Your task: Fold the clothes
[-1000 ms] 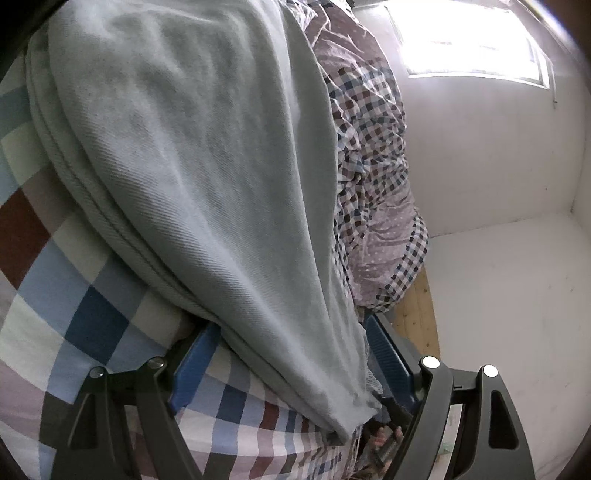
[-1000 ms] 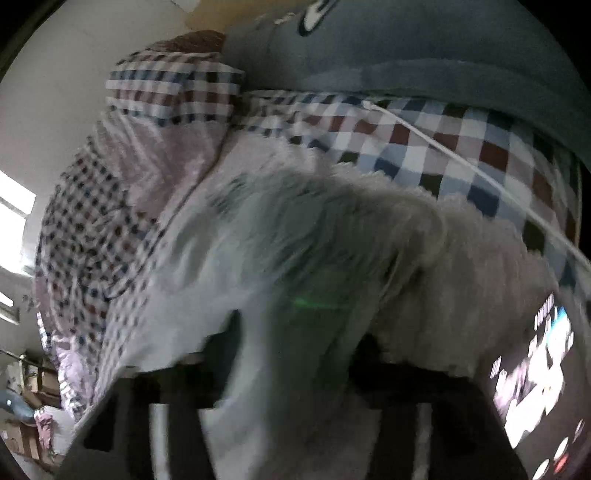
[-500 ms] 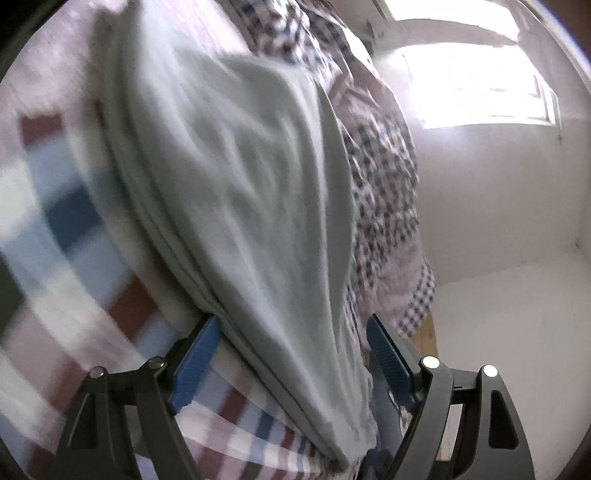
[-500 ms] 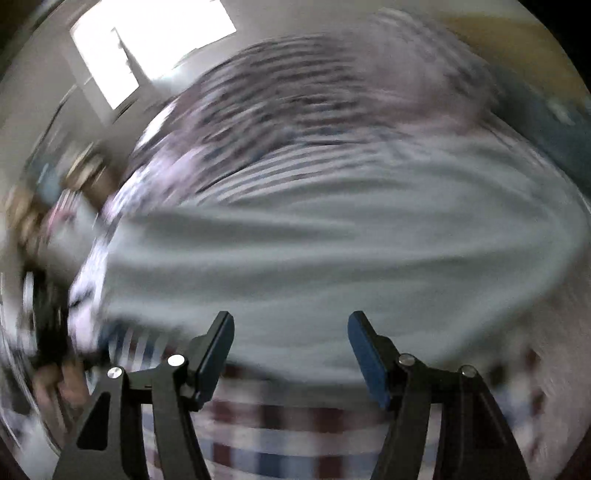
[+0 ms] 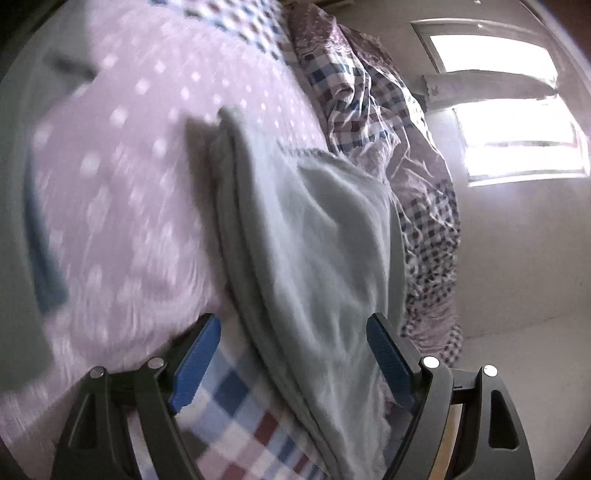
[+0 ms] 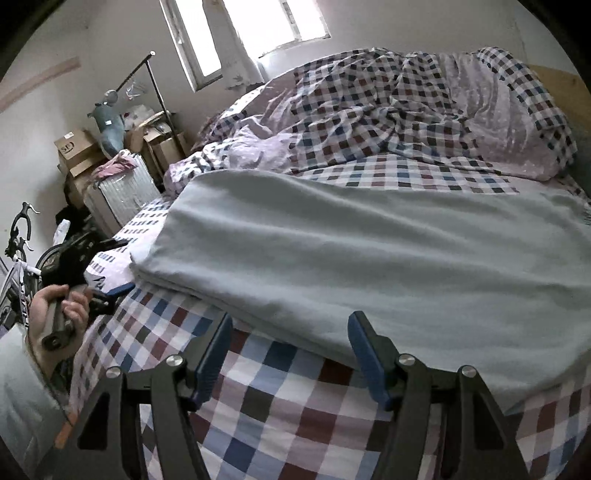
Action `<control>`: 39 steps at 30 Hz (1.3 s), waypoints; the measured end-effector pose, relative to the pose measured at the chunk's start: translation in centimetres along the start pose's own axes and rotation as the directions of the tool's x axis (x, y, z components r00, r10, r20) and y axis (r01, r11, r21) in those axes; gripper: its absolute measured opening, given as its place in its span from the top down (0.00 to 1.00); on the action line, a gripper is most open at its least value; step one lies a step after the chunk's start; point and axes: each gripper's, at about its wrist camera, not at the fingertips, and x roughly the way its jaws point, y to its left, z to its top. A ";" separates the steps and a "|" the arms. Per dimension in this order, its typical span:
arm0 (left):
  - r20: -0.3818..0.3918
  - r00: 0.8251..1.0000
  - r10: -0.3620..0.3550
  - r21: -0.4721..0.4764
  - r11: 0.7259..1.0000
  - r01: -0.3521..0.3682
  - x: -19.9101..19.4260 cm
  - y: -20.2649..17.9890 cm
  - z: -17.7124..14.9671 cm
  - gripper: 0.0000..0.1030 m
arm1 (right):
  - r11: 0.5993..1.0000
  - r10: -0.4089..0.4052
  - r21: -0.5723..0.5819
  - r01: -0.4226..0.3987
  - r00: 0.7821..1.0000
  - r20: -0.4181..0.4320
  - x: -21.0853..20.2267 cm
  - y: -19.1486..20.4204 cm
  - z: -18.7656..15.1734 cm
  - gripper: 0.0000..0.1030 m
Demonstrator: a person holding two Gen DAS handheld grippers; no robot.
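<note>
We found the grey garment (image 6: 369,258) lying flat in layers on the checked bed (image 6: 277,417), both the left claw (image 5: 293,363) and right claw (image 6: 290,356) spread empty, so squaring its near edges seemed wise.

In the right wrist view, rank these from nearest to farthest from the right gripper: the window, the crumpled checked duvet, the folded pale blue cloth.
1. The folded pale blue cloth, lying on the bed just ahead of the right gripper, whose jaws are open.
2. The crumpled checked duvet, heaped behind the cloth at the far side of the bed.
3. The window, on the back wall, upper left of centre.
</note>
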 end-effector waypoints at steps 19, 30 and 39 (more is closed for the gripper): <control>0.119 0.988 0.097 -0.014 0.995 -0.096 2.1 0.6 7.7 0.55 | 0.998 0.019 0.059 -0.021 0.999 0.029 -1.4 -1.8 0.3 0.27; 0.073 0.993 0.095 0.026 0.995 -0.097 3.2 0.8 8.2 0.43 | 0.998 0.032 0.059 -0.034 0.999 0.035 -1.8 -2.0 0.2 0.27; 0.041 0.983 0.178 0.055 0.982 -0.180 5.1 -1.0 8.8 0.79 | 0.998 0.027 0.055 -0.028 0.999 0.031 -1.7 -1.9 0.1 0.26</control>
